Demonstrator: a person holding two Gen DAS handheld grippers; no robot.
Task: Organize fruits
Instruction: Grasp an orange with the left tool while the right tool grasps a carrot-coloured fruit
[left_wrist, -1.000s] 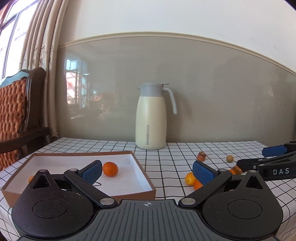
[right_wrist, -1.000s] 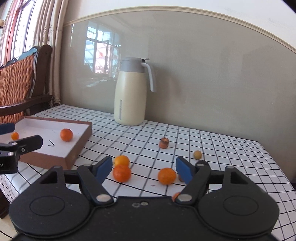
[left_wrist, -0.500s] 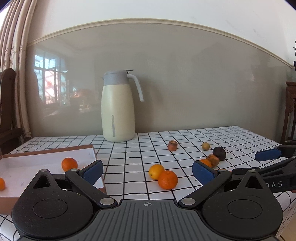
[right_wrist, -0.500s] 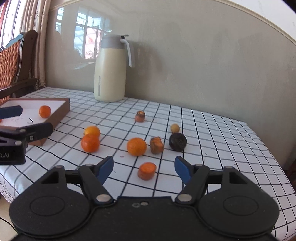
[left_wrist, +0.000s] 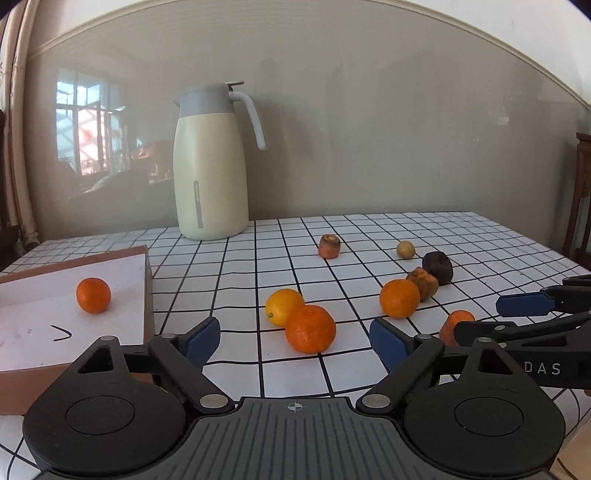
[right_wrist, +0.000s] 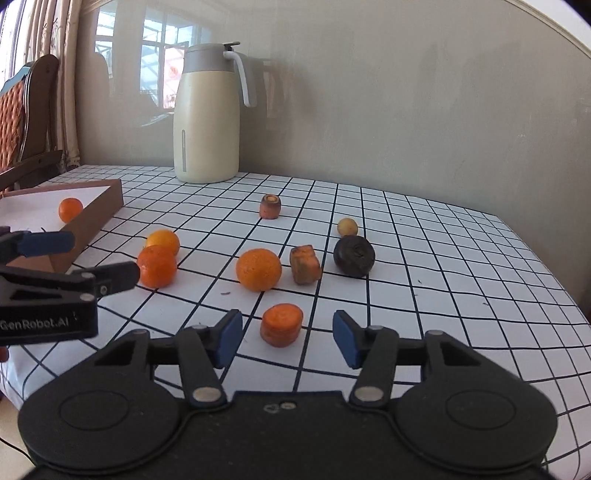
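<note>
Several fruits lie on the checked tablecloth. My left gripper (left_wrist: 294, 341) is open, with an orange mandarin (left_wrist: 310, 328) just ahead between its fingers and a yellow-orange one (left_wrist: 283, 306) behind it. My right gripper (right_wrist: 287, 338) is open around an orange carrot slice (right_wrist: 281, 324). Further off lie another mandarin (right_wrist: 258, 268), a brown chunk (right_wrist: 305, 264), a dark round fruit (right_wrist: 354, 256), a small yellow fruit (right_wrist: 347, 226) and a carrot stub (right_wrist: 270, 206). One mandarin (left_wrist: 93, 295) sits in the brown box (left_wrist: 147, 295).
A cream thermos jug (left_wrist: 210, 166) stands at the back by the wall. The brown box (right_wrist: 110, 199) occupies the table's left side. A wooden chair (right_wrist: 33, 118) stands beyond the left edge. The table's right edge (right_wrist: 546, 280) is close.
Both grippers moved rightward and closer to the loose fruits. The carrot slice now sits between the right fingers, and the mandarin lies just ahead of the left fingers.
</note>
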